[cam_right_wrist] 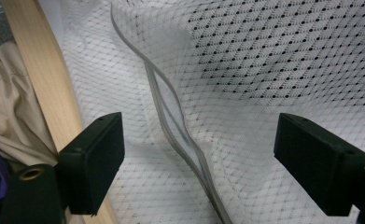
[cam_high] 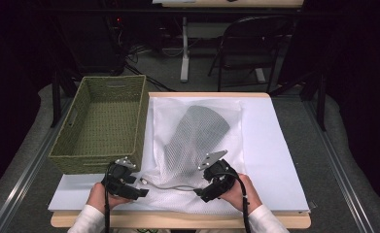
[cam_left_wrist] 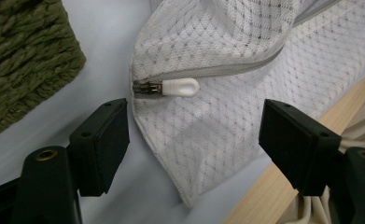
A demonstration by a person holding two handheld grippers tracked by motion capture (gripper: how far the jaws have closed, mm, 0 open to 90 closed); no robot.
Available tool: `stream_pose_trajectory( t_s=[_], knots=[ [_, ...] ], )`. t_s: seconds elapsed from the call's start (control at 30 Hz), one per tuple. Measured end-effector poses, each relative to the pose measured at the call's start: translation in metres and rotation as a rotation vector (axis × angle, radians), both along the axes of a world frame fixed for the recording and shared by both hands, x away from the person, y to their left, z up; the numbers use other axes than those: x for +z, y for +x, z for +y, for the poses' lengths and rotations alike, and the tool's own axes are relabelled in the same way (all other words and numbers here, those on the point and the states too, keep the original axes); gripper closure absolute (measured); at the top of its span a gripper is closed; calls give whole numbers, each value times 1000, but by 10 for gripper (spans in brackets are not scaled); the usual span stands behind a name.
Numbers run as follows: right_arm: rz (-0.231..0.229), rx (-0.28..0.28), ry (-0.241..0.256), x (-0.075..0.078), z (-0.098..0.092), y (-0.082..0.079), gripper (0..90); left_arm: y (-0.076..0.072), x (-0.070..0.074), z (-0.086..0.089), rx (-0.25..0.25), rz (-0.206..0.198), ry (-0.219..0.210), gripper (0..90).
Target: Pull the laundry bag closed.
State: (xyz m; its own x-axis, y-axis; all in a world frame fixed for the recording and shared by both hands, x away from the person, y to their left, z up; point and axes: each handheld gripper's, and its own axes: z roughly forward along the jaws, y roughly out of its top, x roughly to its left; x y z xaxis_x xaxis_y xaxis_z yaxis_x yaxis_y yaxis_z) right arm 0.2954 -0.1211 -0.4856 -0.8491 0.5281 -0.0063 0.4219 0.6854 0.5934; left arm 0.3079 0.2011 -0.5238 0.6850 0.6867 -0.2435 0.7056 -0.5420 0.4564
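Observation:
A white mesh laundry bag [cam_high: 187, 145] lies flat on the table with a grey garment [cam_high: 204, 124] inside it. Its grey zipper [cam_high: 170, 186] runs along the near edge and gapes partly unzipped [cam_right_wrist: 171, 112]. The white zipper pull [cam_left_wrist: 180, 87] sits at the bag's left corner. My left gripper [cam_high: 141, 190] hovers open just short of that pull [cam_high: 143, 181], its jaws wide on either side of the bag's corner [cam_left_wrist: 189, 135]. My right gripper [cam_high: 199, 194] is open too, above the zipper's right stretch, with mesh [cam_right_wrist: 245, 70] between its jaws but not touched.
A green woven basket [cam_high: 100, 124] stands empty at the table's left, close to my left gripper. A white sheet [cam_high: 270, 145] covers the tabletop. The wooden table edge [cam_high: 178, 221] runs right under both hands. A folding chair [cam_high: 250, 43] stands beyond the table.

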Motion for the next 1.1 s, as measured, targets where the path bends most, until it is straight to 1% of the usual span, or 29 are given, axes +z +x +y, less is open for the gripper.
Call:
stream_pose_trajectory(
  t_s=[0.13,0.27,0.33,0.37,0.4,0.43,0.47,0.5,0.53,0.6,0.63,0.7,0.73,0.77,0.83,0.93,1.0,1.03,1.07,1.1],
  knots=[
    [-2,8,8,0,0,-1,184,-1,-1,-1,9,10,21,278],
    [-12,10,9,1,3,-2,204,-3,-4,2,25,25,32,322],
    [-11,17,7,1,5,-1,209,-4,-5,1,20,15,51,363],
    [-6,16,10,1,6,-1,212,-4,-7,0,11,1,74,393],
    [-3,23,16,0,7,0,210,-4,-8,0,25,5,82,394],
    [3,27,30,0,8,1,211,-2,-10,0,25,2,76,398],
    [7,30,46,0,9,1,213,-2,-10,1,27,2,55,419],
    [7,34,50,0,10,1,214,-1,-11,1,39,4,48,443],
    [4,41,47,0,11,0,216,0,-11,1,46,-2,50,444],
    [2,47,47,0,13,0,233,1,-12,1,43,-9,53,478],
    [5,48,51,0,14,0,242,1,-13,1,50,-12,55,478],
    [13,60,66,0,14,0,259,1,-13,-1,42,-29,58,507],
    [19,56,72,0,15,0,267,1,-13,-2,41,-36,65,506],
    [22,55,77,0,16,0,274,1,-13,-3,30,-39,73,523],
    [26,63,87,-1,17,0,286,0,-13,-5,33,-52,85,555],
    [28,69,86,-1,18,-1,312,-1,-14,-7,35,-74,98,630],
    [37,74,93,-2,20,0,334,-1,-14,-7,21,-96,111,682],
    [41,75,91,-2,21,0,346,-1,-14,-8,16,-101,120,709],
    [47,71,90,-2,22,-1,366,-1,-14,-8,16,-108,117,732],
    [42,74,86,-3,23,-1,395,-1,-14,-8,7,-90,96,762]
  ],
)
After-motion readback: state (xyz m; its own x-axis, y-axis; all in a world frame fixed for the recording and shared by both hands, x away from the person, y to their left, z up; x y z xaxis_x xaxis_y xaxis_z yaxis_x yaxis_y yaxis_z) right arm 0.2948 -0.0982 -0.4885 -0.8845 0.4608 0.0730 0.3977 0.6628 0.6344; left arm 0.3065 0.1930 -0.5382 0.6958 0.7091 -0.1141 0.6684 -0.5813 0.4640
